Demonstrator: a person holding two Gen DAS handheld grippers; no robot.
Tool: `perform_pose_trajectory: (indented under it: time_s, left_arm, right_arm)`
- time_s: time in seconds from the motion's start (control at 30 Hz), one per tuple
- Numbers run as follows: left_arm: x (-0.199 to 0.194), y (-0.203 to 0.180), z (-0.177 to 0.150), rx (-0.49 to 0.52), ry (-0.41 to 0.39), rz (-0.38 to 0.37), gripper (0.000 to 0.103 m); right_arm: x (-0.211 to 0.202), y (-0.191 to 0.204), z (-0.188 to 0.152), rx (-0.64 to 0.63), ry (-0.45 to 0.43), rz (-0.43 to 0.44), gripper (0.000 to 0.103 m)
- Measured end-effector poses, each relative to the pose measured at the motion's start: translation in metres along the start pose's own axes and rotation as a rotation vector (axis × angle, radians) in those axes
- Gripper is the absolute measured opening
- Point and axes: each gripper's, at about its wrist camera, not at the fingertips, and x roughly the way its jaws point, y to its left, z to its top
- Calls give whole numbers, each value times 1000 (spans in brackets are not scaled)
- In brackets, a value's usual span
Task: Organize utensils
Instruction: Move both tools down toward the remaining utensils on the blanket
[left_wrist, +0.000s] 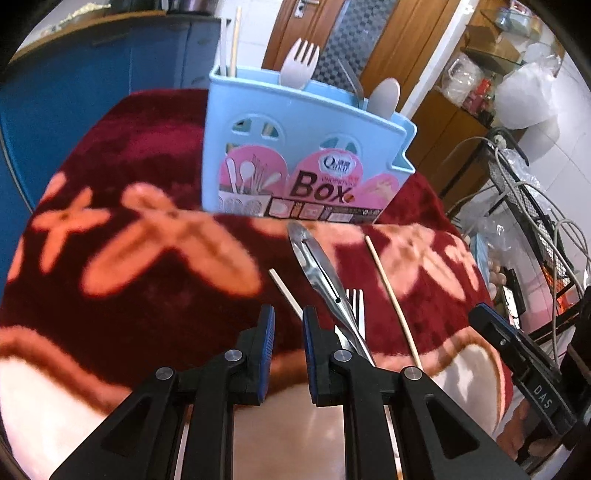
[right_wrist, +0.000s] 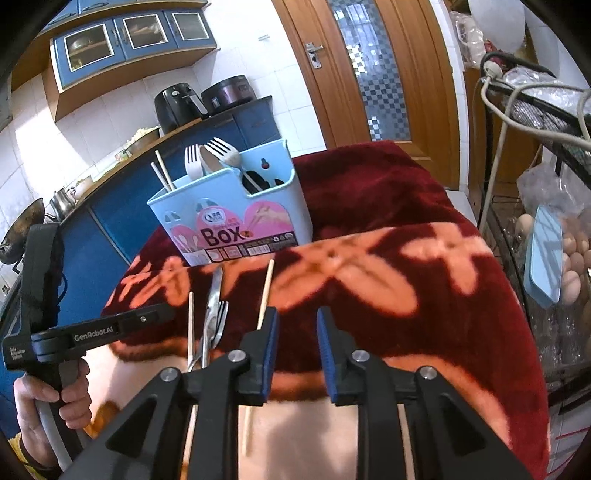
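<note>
A light blue utensil box (left_wrist: 303, 147) (right_wrist: 236, 221) stands on the red flowered blanket, holding white forks, a spoon and chopsticks. In front of it lie a slotted steel utensil (left_wrist: 317, 273) (right_wrist: 214, 295), a steel fork (left_wrist: 356, 310) (right_wrist: 220, 321) and two wooden chopsticks (left_wrist: 284, 293) (left_wrist: 391, 295). My left gripper (left_wrist: 289, 314) hangs low over the near chopstick, jaws narrowly open and empty. My right gripper (right_wrist: 297, 314) is open and empty; the other chopstick (right_wrist: 266, 291) runs under its left finger (right_wrist: 269, 332).
The blanket-covered table (right_wrist: 406, 206) drops off at the right, where a wire rack (right_wrist: 535, 103) with cables and eggs (right_wrist: 570, 258) stands. Blue cabinets (right_wrist: 103, 210) run along the left. A hand (right_wrist: 48, 398) holds the left gripper's handle.
</note>
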Motion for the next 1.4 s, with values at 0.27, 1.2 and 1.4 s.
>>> perform_pose_trajectory:
  time_s: [0.27,1.2,1.4]
  left_arm:
    - [18,-7,15,-19,89,18,15]
    - [16,34,34,-97,76,59,0]
    - [12,35,30,-115,151,-4,1]
  right_arm:
    - [2,-9,-4,15,11,1,25]
    - [14,4,0,-26,83,24,25]
    - [20,10,5,-44,124,26,25]
